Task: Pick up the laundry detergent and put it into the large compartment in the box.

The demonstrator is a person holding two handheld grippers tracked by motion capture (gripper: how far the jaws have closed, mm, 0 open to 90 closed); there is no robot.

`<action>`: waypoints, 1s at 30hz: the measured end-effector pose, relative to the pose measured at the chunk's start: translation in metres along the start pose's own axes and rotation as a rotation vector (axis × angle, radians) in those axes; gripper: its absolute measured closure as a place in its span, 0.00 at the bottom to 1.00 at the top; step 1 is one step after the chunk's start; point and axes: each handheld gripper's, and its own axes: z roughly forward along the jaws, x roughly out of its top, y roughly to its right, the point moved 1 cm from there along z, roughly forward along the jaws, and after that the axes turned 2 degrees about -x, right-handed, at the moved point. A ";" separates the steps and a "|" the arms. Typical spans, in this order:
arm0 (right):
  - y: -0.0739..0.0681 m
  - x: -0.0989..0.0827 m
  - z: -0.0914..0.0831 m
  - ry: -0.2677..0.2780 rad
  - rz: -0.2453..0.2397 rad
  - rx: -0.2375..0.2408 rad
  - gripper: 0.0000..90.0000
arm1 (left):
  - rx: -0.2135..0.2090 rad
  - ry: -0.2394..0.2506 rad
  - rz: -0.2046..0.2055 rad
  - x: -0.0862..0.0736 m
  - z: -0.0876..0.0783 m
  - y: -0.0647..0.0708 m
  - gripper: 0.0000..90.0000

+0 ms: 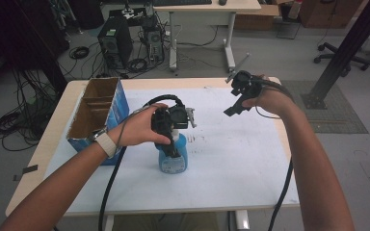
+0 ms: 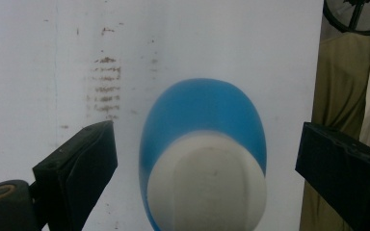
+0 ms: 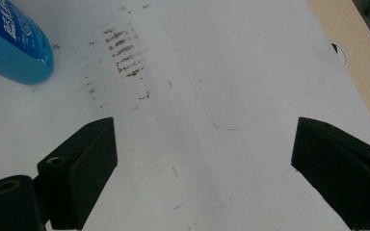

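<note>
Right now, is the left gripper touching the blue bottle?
Apart. The left gripper view shows the left gripper open, with white table visible between each jaw and the blue bottle.

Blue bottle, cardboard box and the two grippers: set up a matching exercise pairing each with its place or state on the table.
Things:
1. blue bottle
2. cardboard box
3. left gripper
4. right gripper

Places or states:
A. open, held over bare white sheet, away from the bottle
B. stands upright near the table's middle
C. open, directly above the bottle's white cap
D. stands open-topped at the table's left edge

Pairs: 1-B, 2-D, 3-C, 4-A
</note>
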 end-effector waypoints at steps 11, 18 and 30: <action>0.000 0.001 0.001 0.000 0.000 0.000 0.10 | 0.002 -0.011 -0.006 -0.002 0.007 -0.001 0.09; 0.000 0.001 0.002 -0.002 0.000 0.000 0.10 | -0.002 -0.013 -0.007 -0.002 0.011 -0.002 0.09; 0.000 0.001 0.001 0.004 0.008 0.000 0.10 | -0.013 -0.021 -0.014 -0.005 0.017 -0.005 0.14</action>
